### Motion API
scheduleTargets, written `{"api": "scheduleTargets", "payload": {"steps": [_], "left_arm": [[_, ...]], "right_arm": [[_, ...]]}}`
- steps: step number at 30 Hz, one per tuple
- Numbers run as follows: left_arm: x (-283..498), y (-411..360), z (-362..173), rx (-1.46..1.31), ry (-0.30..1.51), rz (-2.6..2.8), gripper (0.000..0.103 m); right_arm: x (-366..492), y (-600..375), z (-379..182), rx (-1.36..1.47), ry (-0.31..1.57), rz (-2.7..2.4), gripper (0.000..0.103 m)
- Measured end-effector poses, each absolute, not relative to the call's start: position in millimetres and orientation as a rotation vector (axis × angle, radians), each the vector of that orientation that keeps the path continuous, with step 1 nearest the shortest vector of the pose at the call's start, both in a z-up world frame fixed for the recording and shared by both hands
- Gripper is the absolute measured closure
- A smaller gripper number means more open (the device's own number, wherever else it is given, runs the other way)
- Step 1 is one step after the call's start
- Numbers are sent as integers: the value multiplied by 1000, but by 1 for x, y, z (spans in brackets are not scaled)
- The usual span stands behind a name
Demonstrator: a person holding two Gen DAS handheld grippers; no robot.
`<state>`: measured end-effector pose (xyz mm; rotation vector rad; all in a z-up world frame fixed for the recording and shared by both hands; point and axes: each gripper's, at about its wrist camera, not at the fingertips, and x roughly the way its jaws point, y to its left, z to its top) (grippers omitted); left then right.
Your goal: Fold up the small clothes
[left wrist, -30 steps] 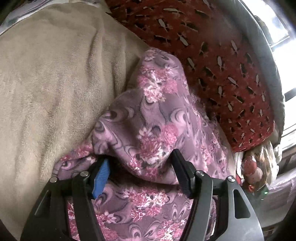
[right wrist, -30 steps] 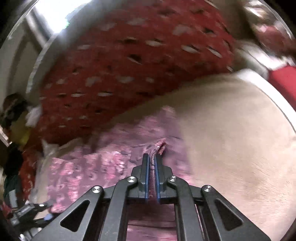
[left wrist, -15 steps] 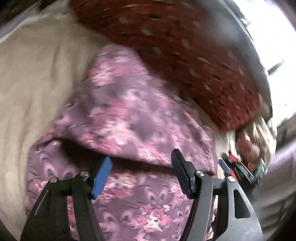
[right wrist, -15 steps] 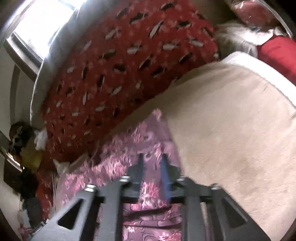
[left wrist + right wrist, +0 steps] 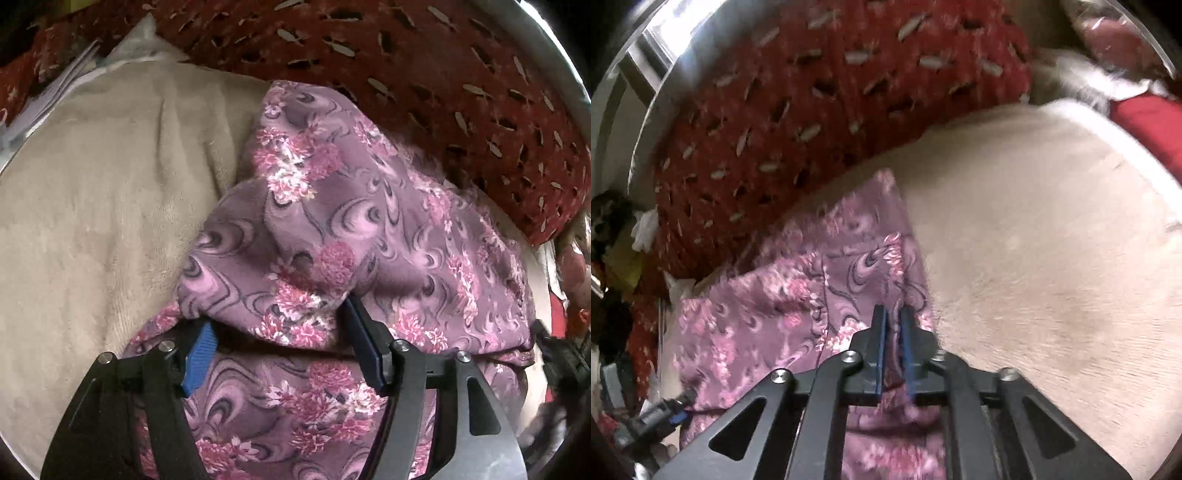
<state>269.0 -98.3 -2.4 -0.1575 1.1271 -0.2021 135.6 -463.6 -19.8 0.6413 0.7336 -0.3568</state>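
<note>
No readable writing | left gripper (image 5: pixel 277 345) wide apart around floral garment (image 5: pixel 332 221) fold | right gripper (image 5: pixel 894 325) just narrowed onto garment edge, blur has cleared | beige blanket (image 5: pixel 92 221) beneath

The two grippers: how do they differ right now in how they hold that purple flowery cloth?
The left gripper stands wide open, a thick fold of the floral cloth bulging between its fingers; the right gripper has just been closing and is nearly shut, pinching a thin edge of the cloth. The left sits mid-garment; the right sits at the edge beside the beige blanket. Both are black with blue pads.
</note>
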Motion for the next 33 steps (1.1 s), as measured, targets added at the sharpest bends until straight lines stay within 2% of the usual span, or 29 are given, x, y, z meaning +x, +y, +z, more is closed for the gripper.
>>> {"api": "scheduleTargets", "payload": {"steps": [3,5,7,14,17,21,28,33], "left_arm": [[268,-97,-4,-167,1122,-211,36],[259,-92,-5,-165,1131,-219,35],[252,-91,-4,-169,1160,-223,35],[186,-85,5,-74,1270,-284,35],[154,-75,2,-73,1358,-330,35],[115,-54,6,-39,1407,-351,35],[80,19,23,-101,1431,-325,35],[53,46,4,-106,1499,-319,35]], "right_arm": [[121,-453,-2,619,668,-309,89],[123,-440,-14,575,784,-267,86],[126,-433,-35,553,926,-229,88],[94,-410,-32,507,1092,-147,84],[64,-395,-30,471,1157,-91,74],[12,-372,-34,407,1204,-66,71],[-82,-370,-19,452,1073,-110,70],[-139,-394,-29,499,1049,-168,65]]}}
